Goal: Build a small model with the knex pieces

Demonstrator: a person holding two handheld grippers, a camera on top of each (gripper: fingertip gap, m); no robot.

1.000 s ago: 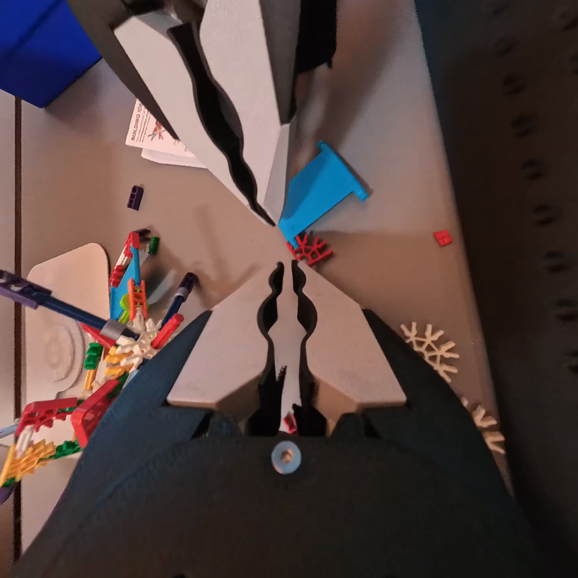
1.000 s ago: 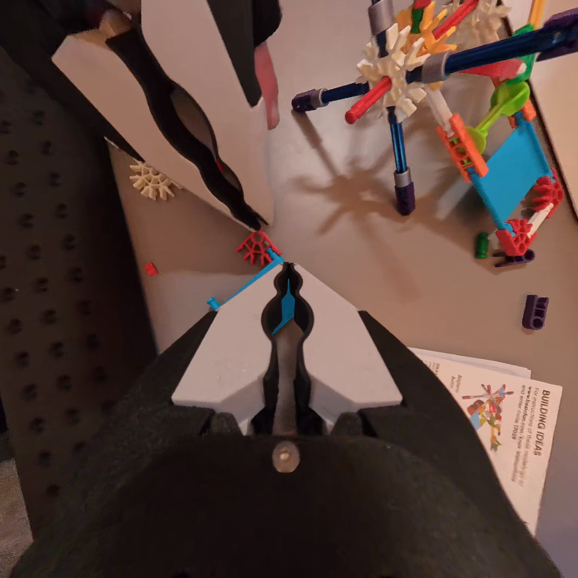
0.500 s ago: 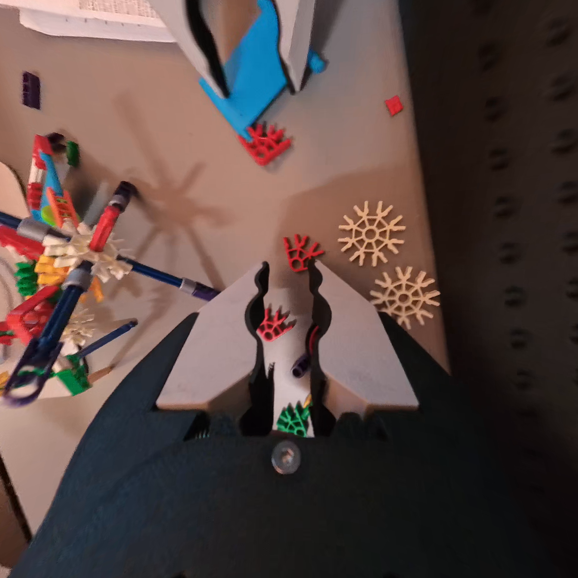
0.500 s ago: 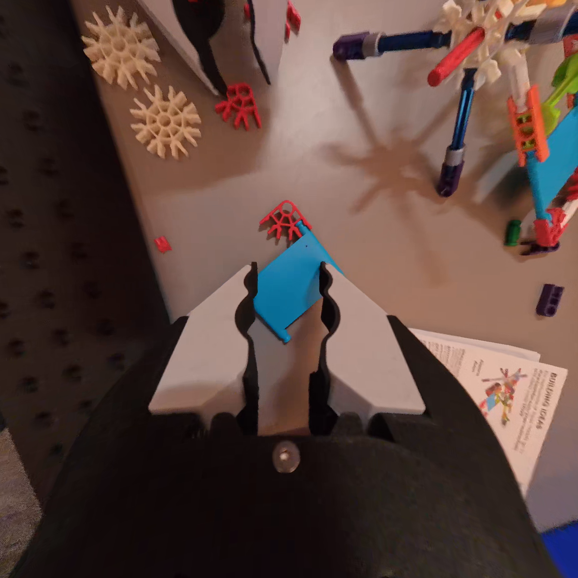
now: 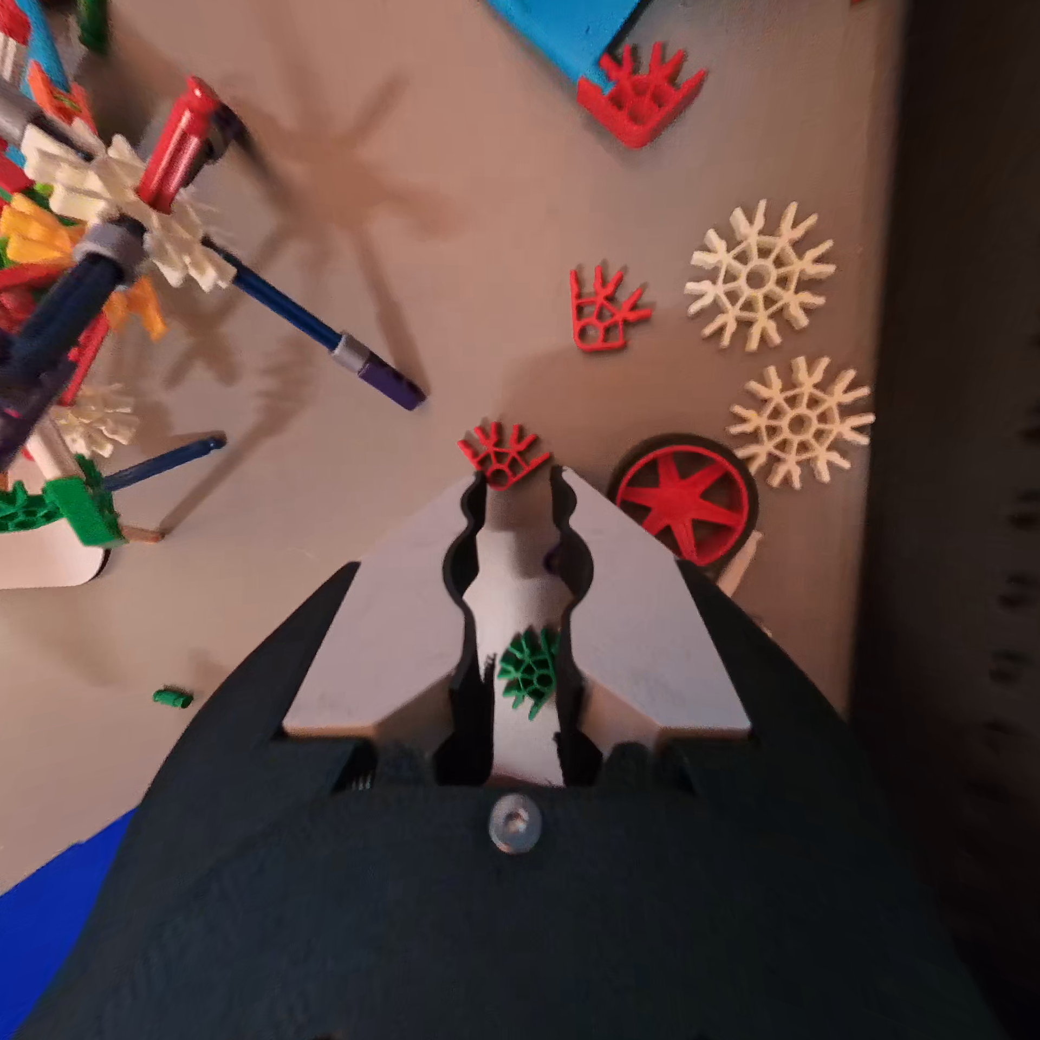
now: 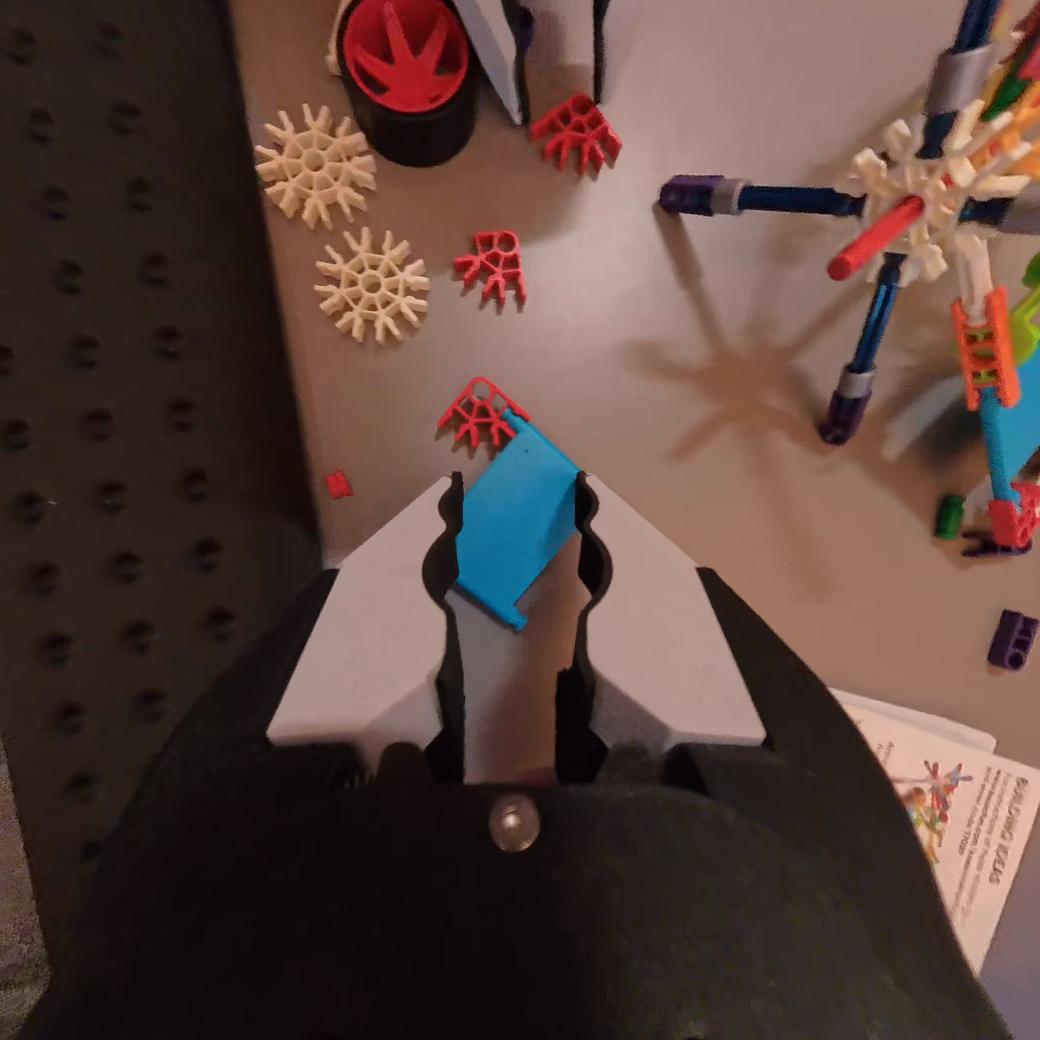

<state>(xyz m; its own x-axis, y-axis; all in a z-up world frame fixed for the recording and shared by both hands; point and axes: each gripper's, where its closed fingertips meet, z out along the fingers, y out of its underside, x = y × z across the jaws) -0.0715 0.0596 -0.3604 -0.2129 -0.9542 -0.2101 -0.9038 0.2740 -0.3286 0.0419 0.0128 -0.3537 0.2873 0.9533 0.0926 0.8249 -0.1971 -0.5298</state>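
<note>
My left gripper [image 5: 518,478] is open, low over the grey table. A red fan-shaped connector [image 5: 502,458] lies just past its tips. A green connector [image 5: 529,669] lies between its fingers, farther back. My right gripper [image 6: 518,478] is open. A blue flat panel [image 6: 515,523] lies on the table between its fingers, untouched by the pads. A red connector [image 6: 481,416] sits at the panel's far corner. The left gripper [image 6: 557,110] also shows at the top of the right wrist view, by its red connector [image 6: 577,132].
A red wheel with a black tyre [image 5: 684,503], two cream snowflake connectors [image 5: 757,276] [image 5: 799,422] and another red connector [image 5: 605,312] lie by the dark perforated wall [image 5: 956,506]. A colourful rod model [image 6: 928,197] stands opposite. A leaflet [image 6: 928,816] and purple piece [image 6: 1013,647] lie near my right gripper. Tip to tip, the grippers are about 12 centimeters apart.
My right gripper has opened and let the blue panel down flat on the table. My left gripper has opened and drawn back from the right one to the red connector.
</note>
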